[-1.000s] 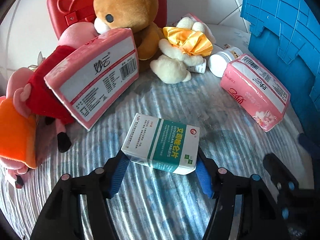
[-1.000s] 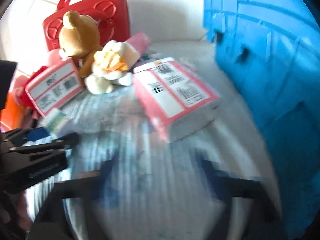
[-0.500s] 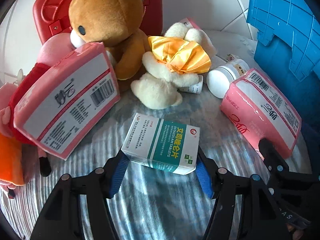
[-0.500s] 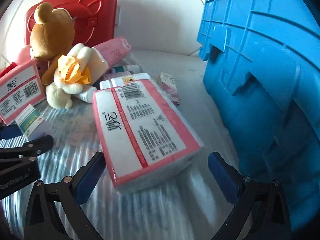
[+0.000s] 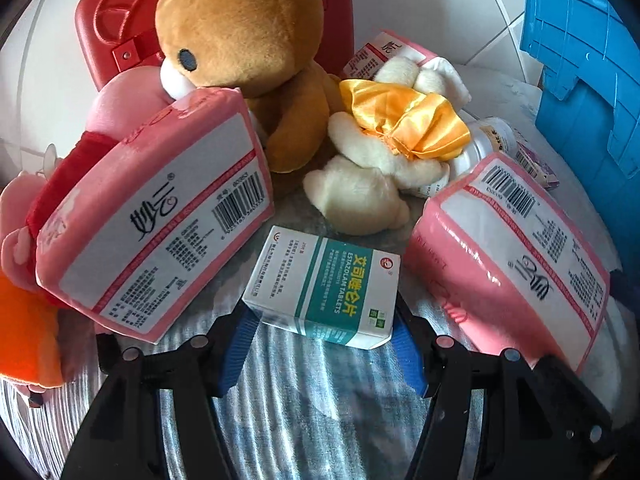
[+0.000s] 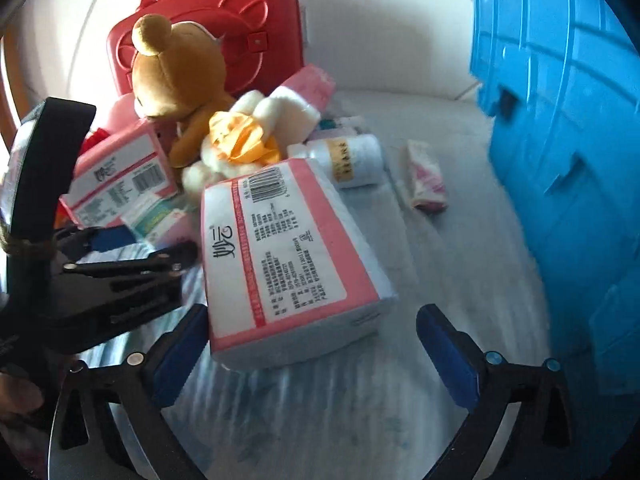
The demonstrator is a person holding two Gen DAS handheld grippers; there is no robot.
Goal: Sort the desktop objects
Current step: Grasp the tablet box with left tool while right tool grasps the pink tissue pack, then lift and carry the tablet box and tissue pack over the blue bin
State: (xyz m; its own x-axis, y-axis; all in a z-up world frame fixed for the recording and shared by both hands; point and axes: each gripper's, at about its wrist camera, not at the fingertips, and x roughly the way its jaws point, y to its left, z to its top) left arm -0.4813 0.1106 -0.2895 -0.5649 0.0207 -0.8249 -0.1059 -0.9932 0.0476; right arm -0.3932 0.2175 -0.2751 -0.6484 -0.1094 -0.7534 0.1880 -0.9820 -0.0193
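Observation:
My left gripper (image 5: 322,346) is shut on a white-and-teal medicine box (image 5: 324,284), blue pads pressing its two sides just above the striped cloth. The right wrist view shows the same box (image 6: 156,216) at the left, in the left gripper (image 6: 132,248). My right gripper (image 6: 314,356) is open around the near end of a pink tissue pack (image 6: 288,256) that lies label up. Its left pad (image 6: 180,356) is close to the pack's corner and its right pad (image 6: 448,356) stands well clear. That pack (image 5: 516,256) sits right of the box in the left wrist view.
A second pink tissue pack (image 5: 152,216) leans on plush toys at the left. A brown teddy bear (image 5: 248,48), a red case (image 6: 224,28) and a white plush with a yellow bow (image 5: 400,132) crowd the back. A white bottle (image 6: 352,160) and a small packet (image 6: 426,180) lie near the blue crate (image 6: 560,120).
The left gripper carried the medicine box closer to the plush pile. The right gripper came up to the tissue pack, whose near end now lies between its open fingers.

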